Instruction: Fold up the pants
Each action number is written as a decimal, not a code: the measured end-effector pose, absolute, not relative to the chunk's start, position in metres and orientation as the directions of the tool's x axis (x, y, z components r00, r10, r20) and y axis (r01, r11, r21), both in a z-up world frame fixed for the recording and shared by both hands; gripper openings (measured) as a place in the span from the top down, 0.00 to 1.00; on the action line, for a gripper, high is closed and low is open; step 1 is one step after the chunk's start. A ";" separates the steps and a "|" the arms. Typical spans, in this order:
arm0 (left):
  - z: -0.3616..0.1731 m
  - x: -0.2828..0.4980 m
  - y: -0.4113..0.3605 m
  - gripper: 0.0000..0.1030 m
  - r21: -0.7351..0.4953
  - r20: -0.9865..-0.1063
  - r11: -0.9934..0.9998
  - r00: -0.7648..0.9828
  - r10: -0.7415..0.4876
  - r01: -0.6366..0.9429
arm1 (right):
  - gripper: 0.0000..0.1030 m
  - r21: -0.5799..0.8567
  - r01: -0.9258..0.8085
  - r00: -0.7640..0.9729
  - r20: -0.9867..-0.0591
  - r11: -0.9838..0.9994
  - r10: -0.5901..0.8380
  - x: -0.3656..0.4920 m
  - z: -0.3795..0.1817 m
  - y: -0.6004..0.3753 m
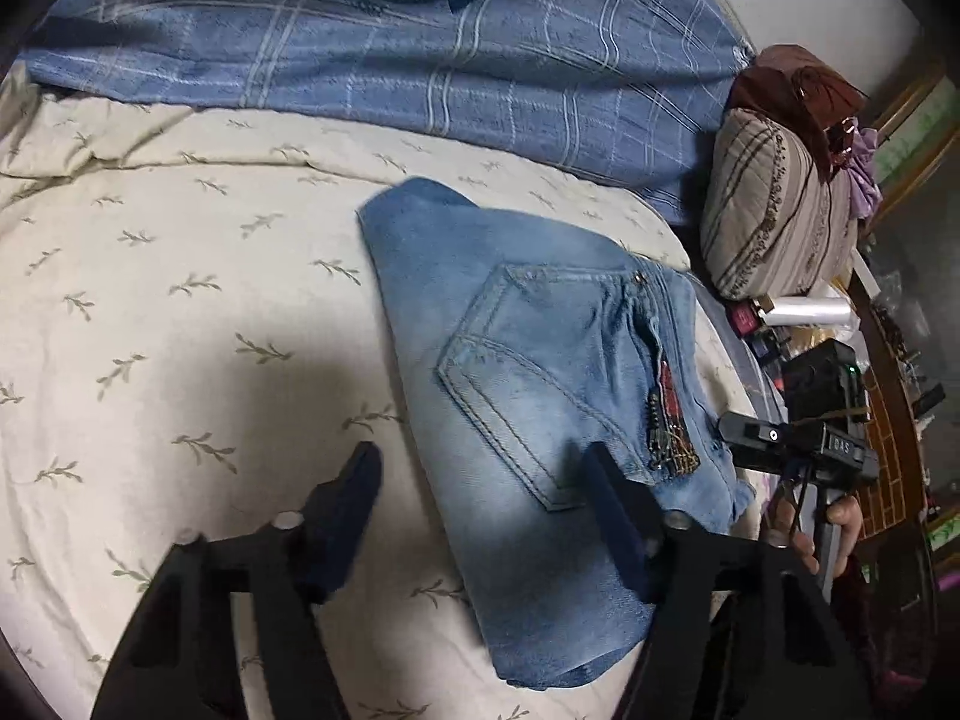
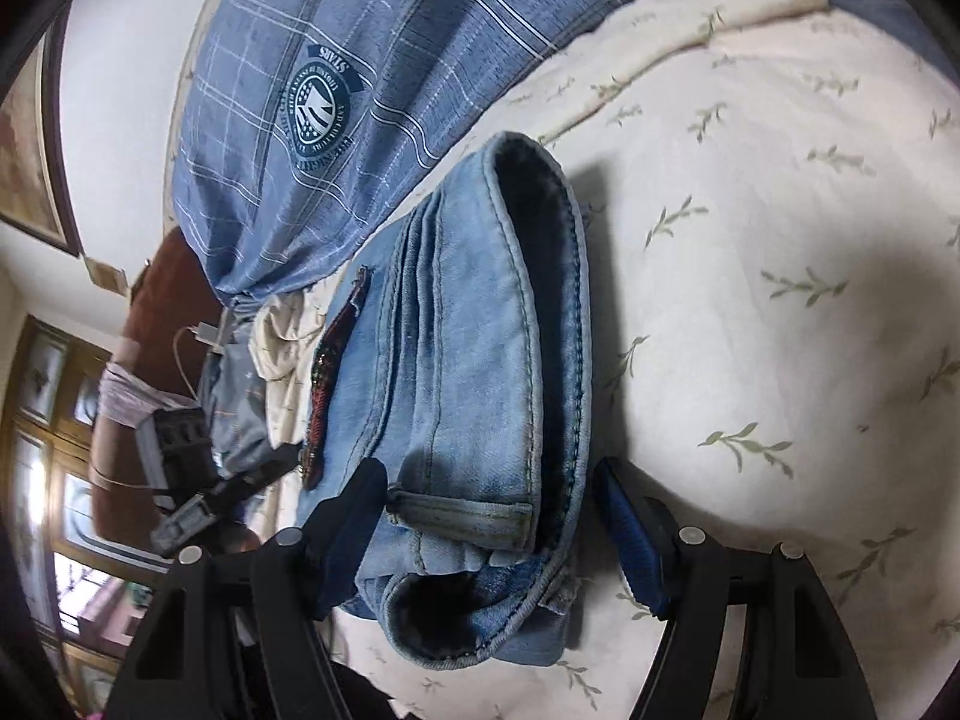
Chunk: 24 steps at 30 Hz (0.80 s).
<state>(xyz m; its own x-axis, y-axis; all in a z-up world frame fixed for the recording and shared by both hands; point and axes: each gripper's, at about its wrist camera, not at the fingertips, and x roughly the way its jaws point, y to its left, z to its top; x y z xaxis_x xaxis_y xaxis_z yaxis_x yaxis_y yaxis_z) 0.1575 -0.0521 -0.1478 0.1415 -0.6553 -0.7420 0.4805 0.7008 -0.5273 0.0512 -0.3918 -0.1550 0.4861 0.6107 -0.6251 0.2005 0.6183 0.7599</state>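
Light blue denim is being observed at the centre of both views: the pants [image 1: 540,396] are lying folded into a compact bundle on the bed, resting on a cream sheet [image 1: 180,276] printed with green sprigs.

In the left wrist view, from left to right: the sheet is lying bare at the left; the left claw [image 1: 480,516] is being held released, its dark blue fingers [image 1: 342,516] spread wide, with the right-hand finger standing in front of the denim and the left-hand one over the sheet. No cloth is being gripped between them. A back pocket and a red beaded trim are facing up on the bundle. A blue checked quilt [image 1: 420,60] bearing a round crest is lying behind it. At the far right a striped pillow [image 1: 774,216] is standing, and the other gripper's body is being held in a hand [image 1: 834,528].

In the right wrist view, from left to right: the crested quilt [image 2: 312,108] is showing at upper left; the pants [image 2: 480,360] are being framed by the right claw [image 2: 492,516], which is likewise released, one finger at each side of the bundle's near end, neither clearly pressing it. The stacked folded edges are facing the camera. The sheet [image 2: 780,300] is filling the right.
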 end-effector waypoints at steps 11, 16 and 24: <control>-0.164 0.171 -0.057 0.35 -0.665 -0.675 0.636 0.049 -0.736 0.390 | 0.27 0.843 0.208 0.520 -0.525 0.496 0.674 0.053 -0.166 -0.403; -0.165 0.171 -0.060 0.35 -0.676 -0.664 0.626 0.046 -0.746 0.389 | 0.26 0.847 0.180 0.541 -0.510 0.501 0.668 0.056 -0.162 -0.396; -0.170 0.175 -0.062 0.35 -0.686 -0.658 0.628 0.055 -0.751 0.368 | 0.23 0.804 0.168 0.514 -0.566 0.571 0.645 0.063 -0.160 -0.382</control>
<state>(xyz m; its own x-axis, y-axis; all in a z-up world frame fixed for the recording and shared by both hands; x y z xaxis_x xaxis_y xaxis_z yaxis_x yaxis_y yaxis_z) 0.1748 -0.0619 -0.1697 0.0546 -0.7511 -0.6579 0.3679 0.6276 -0.6861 0.0631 -0.3824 -0.1596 0.5142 0.6448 -0.5656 0.1684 0.5708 0.8037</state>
